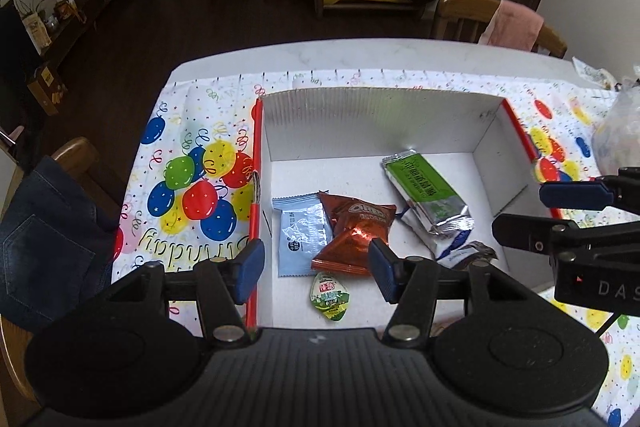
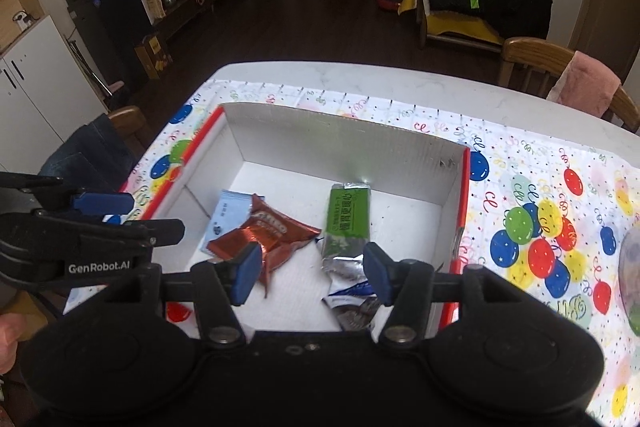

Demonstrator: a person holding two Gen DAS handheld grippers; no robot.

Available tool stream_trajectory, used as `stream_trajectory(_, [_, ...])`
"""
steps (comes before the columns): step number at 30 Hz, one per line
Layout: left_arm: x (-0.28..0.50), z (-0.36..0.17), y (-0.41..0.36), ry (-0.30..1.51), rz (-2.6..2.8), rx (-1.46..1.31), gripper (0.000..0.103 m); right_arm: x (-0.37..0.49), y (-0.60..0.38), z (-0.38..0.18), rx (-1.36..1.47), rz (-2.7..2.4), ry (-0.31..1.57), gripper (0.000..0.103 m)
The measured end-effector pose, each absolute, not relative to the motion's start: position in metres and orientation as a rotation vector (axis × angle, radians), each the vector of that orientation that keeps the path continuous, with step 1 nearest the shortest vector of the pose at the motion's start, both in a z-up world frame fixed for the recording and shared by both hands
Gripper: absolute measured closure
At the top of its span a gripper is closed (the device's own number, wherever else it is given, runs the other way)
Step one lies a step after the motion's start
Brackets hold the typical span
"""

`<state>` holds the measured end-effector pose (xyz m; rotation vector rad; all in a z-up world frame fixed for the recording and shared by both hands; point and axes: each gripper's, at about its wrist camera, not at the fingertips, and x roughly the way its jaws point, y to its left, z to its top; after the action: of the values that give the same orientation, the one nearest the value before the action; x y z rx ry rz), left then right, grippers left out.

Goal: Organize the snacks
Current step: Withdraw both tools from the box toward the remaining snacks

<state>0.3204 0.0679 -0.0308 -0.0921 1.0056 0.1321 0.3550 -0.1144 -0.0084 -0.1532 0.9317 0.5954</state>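
A white cardboard box with red edges [image 1: 384, 123] [image 2: 340, 147] stands on the balloon tablecloth. In it lie a red Oreo pack [image 1: 356, 227] [image 2: 268, 231], a light blue packet [image 1: 300, 235] [image 2: 228, 215], a green and silver bar [image 1: 424, 191] [image 2: 346, 219], a blue and white packet [image 1: 464, 255] [image 2: 356, 303] and a small green jelly cup [image 1: 330, 293]. My left gripper [image 1: 316, 267] is open and empty above the box's near left part. My right gripper [image 2: 310, 269] is open and empty above the near right part; it also shows in the left wrist view [image 1: 536, 207].
The balloon tablecloth [image 1: 192, 187] [image 2: 540, 239] covers a white table [image 1: 360, 55]. A clear plastic bag [image 1: 620, 131] [image 2: 632, 279] lies right of the box. Wooden chairs stand at the far right [image 2: 560, 75] and at the left [image 1: 76, 163] with jeans on it.
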Motion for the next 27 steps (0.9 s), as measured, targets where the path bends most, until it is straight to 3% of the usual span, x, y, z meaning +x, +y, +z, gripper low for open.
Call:
stream_trajectory(12, [0.266,-0.010,0.062,0.922,0.090,-0.070,0.041,0.305,-0.136,0.007,-0.055,0.589,0.876,0.030])
stream_trajectory(16, [0.244,-0.006,0.060,0.874,0.106,-0.053,0.032,0.282,-0.142,0.010,-0.059,0.598,0.839,0.023])
stream_trajectory(27, [0.197,-0.018,0.055,0.845,0.089,-0.025,0.024,0.232,-0.158,-0.002,-0.048,0.607,0.782,0.007])
